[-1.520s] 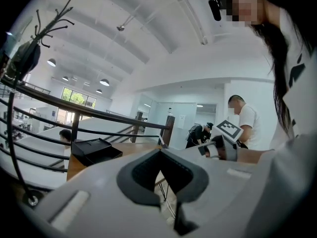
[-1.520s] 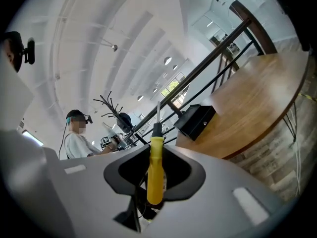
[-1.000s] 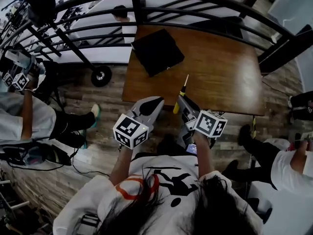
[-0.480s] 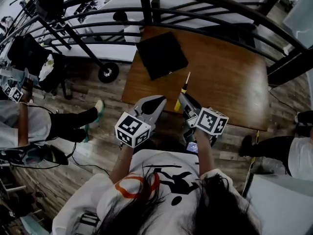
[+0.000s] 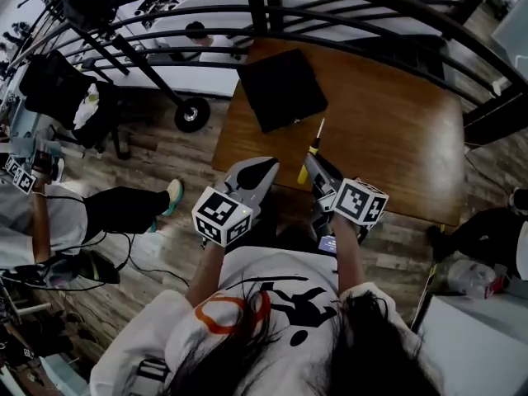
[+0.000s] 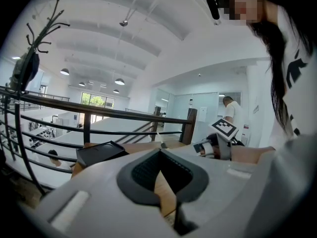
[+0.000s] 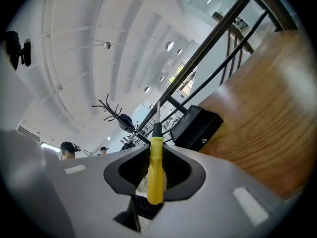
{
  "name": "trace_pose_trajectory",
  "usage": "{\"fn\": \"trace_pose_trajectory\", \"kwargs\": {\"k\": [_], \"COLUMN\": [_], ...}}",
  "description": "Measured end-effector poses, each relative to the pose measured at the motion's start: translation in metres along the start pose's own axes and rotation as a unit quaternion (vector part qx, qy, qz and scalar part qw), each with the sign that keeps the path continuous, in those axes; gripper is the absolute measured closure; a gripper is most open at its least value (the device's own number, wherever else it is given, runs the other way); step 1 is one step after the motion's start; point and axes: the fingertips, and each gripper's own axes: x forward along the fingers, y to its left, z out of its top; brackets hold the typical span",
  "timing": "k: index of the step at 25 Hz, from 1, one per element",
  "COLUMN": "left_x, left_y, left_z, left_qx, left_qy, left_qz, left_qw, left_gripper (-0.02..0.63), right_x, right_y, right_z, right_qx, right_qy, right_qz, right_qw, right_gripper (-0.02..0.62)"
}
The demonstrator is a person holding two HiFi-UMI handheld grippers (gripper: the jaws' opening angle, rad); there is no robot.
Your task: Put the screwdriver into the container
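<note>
A yellow-handled screwdriver (image 7: 156, 167) with a thin metal shaft stands clamped between the jaws of my right gripper (image 7: 155, 170), shaft pointing away. In the head view the screwdriver (image 5: 311, 149) juts from my right gripper (image 5: 312, 165) over the near edge of the wooden table (image 5: 388, 130). The black container (image 5: 282, 88) lies at the table's far left corner, beyond the screwdriver tip; it shows as a black box (image 7: 195, 127) in the right gripper view and as a container (image 6: 99, 152) in the left gripper view. My left gripper (image 5: 257, 174) is shut and holds nothing, near the table's front edge.
A dark metal railing (image 5: 346, 7) curves round the far side of the table. People sit on the wooden floor at the left (image 5: 49, 213) and right (image 5: 487, 229). A wheeled stand (image 5: 191, 114) is left of the table.
The view has shifted slightly; both grippers stay at the table's near edge, and the right one keeps hold of the screwdriver.
</note>
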Motion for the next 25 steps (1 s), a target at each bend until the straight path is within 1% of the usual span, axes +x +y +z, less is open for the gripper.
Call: {"fn": "trace_pose_trajectory", "kwargs": {"k": [3,7,12,16,21,25], "left_x": [0.003,-0.013,-0.013,-0.011,-0.002,0.002], "left_y": [0.008,0.010,0.017,0.029,0.054,0.058], "left_z": [-0.002,-0.003,0.023,0.026,0.026,0.036], "left_qx": [0.007,0.024,0.039,0.051,0.048,0.050], "left_qy": [0.003,0.007,0.009,0.012,0.011,0.008], "left_qz": [-0.010,-0.037,-0.056,-0.070,-0.089,-0.111], "left_qw": [0.9999,0.9990,0.9976,0.9962,0.9949,0.9925], "left_gripper": [0.606,0.606,0.606,0.606,0.606,0.606], "right_x": [0.007,0.004,0.008,0.021,0.045,0.049], "right_y": [-0.007,0.011,0.025,0.018,0.005,-0.002], "right_z": [0.001,-0.004,0.011,0.010,0.010,0.014], "right_qx": [0.003,0.004,0.011,0.016,0.032,0.051], "right_qy": [-0.010,-0.034,-0.046,-0.051,-0.057,-0.067], "right_qz": [-0.007,-0.023,-0.040,-0.059,-0.081,-0.103], "right_qw": [1.000,0.999,0.998,0.997,0.995,0.991], "right_gripper": [0.495,0.495,0.495,0.495,0.495,0.495]}}
